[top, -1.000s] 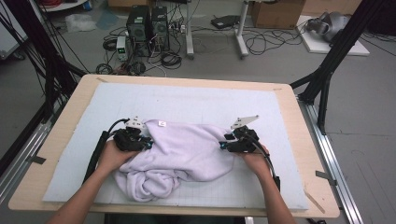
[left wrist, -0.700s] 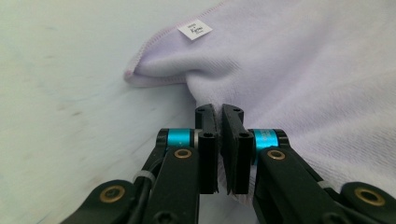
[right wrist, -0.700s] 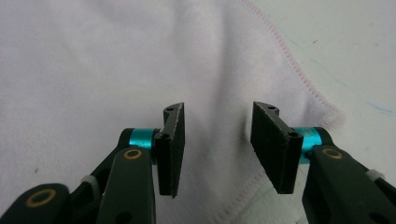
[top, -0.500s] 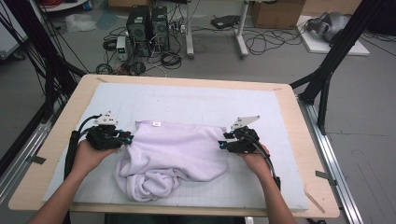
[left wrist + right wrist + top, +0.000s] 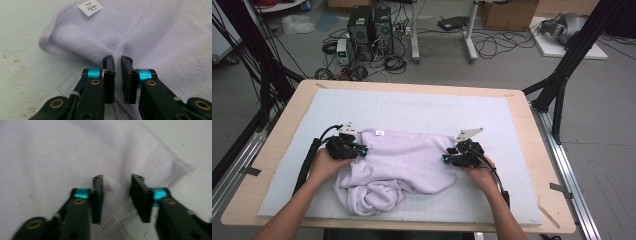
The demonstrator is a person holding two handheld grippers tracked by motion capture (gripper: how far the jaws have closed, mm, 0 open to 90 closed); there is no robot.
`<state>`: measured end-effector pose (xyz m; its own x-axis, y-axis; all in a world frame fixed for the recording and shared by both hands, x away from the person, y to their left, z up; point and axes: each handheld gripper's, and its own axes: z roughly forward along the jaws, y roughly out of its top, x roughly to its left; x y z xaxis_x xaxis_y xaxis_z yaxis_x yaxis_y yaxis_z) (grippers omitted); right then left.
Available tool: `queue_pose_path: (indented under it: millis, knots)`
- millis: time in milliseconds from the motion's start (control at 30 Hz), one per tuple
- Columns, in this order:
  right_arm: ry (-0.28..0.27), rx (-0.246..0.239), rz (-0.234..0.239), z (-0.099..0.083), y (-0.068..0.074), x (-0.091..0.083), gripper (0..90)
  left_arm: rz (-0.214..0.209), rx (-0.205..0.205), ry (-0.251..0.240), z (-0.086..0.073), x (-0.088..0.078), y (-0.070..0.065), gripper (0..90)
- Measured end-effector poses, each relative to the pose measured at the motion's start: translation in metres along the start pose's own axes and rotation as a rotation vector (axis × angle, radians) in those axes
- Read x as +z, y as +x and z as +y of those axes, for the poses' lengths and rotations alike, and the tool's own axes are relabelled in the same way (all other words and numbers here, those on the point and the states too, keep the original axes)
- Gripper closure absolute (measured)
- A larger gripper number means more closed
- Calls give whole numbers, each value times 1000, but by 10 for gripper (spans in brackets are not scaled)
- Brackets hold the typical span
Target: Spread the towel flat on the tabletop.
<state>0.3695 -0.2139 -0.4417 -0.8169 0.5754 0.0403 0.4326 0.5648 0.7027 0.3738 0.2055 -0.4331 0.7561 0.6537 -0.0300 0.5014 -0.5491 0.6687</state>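
Observation:
A lilac towel (image 5: 397, 165) lies crumpled on the pale mat (image 5: 437, 107), its white label (image 5: 379, 132) at the far left corner. My left gripper (image 5: 361, 150) sits at the towel's left edge. Its jaws have just been closing, and in the left gripper view (image 5: 117, 59) they stand almost together with a raised fold of towel (image 5: 150, 32) pinched between them. At the towel's right edge my right gripper (image 5: 446, 158) has also just been closing. In the right gripper view (image 5: 116, 178) a gap remains, with puckered towel (image 5: 50, 152) lying in it.
The mat covers a wooden table (image 5: 542, 150). Bare mat lies behind the towel and at both sides. Past the table's far edge the floor holds computer boxes (image 5: 369, 25), cables and a black frame leg (image 5: 562, 75).
Half a second ago my left gripper was out on the mat, left of the towel; it has come back to the towel's left edge and closed. The right gripper's jaws have narrowed in place.

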Motion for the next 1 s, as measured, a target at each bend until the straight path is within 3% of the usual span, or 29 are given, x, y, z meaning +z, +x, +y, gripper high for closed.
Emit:
queue_pose_path:
  millis: [67, 133, 267, 300, 333, 367, 500, 567, 600, 633, 700, 733, 800, 867, 1000]
  knots:
    - [7, 7, 18, 2, 1, 1, 843, 8, 1, 1, 1, -1, 0, 830]
    - [29, -15, 23, 5, 1, 1, 860, 24, -1, -11, 3, -4, 0, 836]
    - [17, -30, -13, 23, -7, -10, 867, 68, -44, -96, 19, -17, 11, 840]
    - [-2, -35, -37, 30, -13, -15, 868, 82, -57, -115, 27, -19, 16, 840]
    - [-17, -27, -72, 49, -28, -24, 869, 92, -73, -136, 36, -21, 22, 841]
    - [-17, -27, -72, 49, -28, -24, 869, 106, -88, -160, 47, -24, 29, 841]
    - [-69, -10, -153, 100, -61, -41, 869, 223, -80, -258, 98, -34, 51, 836]
    - [-102, 1, -209, 119, -76, -43, 836, 258, -107, -270, 113, -32, 63, 756]
    - [-113, 19, -225, 123, -83, -42, 733, 274, -133, -246, 117, -29, 67, 655]
    - [-136, 54, -237, 123, -88, -38, 629, 272, -143, -235, 116, -27, 70, 611]
    - [-164, 132, -178, 116, -95, -29, 595, 230, -154, -208, 109, -23, 73, 574]
    - [-155, 140, -166, 111, -94, -24, 574, 218, -141, -198, 103, -22, 71, 562]
    - [-127, 117, -149, 100, -86, -16, 542, 186, -147, -190, 89, -20, 69, 552]
    - [-81, 151, -79, 92, -80, -9, 494, 165, -150, -190, 75, -21, 65, 531]
    - [-100, 91, -45, 75, -51, -9, 497, 128, -111, -178, 48, -24, 49, 510]
